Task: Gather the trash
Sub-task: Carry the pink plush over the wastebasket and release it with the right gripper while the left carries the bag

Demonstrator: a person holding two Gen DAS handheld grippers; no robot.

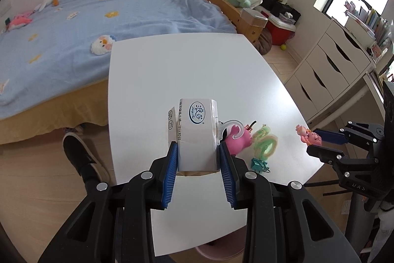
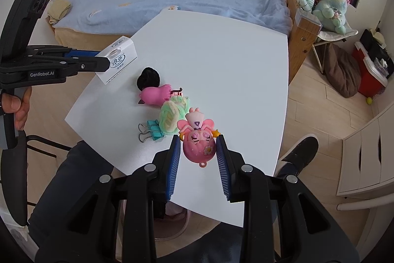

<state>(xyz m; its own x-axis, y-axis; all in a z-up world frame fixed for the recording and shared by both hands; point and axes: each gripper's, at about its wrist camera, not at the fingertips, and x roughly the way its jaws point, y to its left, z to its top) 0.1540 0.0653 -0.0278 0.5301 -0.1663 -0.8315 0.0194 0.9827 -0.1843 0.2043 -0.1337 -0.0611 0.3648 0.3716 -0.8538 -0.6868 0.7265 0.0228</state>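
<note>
the left gripper (image 1: 198,155) pinches the white carton (image 1: 195,134) by its sides, clear of the table (image 1: 197,65) — likely so it can be carried off as trash — while the right gripper (image 2: 198,155) clamps the pink figurine (image 2: 198,144) just above the near edge.

A small white cardboard box (image 1: 197,130) with a blue oval logo and dark printed text, its end flap hanging open, is clamped by its two sides between the blue pads of the left tool (image 1: 198,159) and held tilted, clear above the white surface (image 1: 172,70).
</note>
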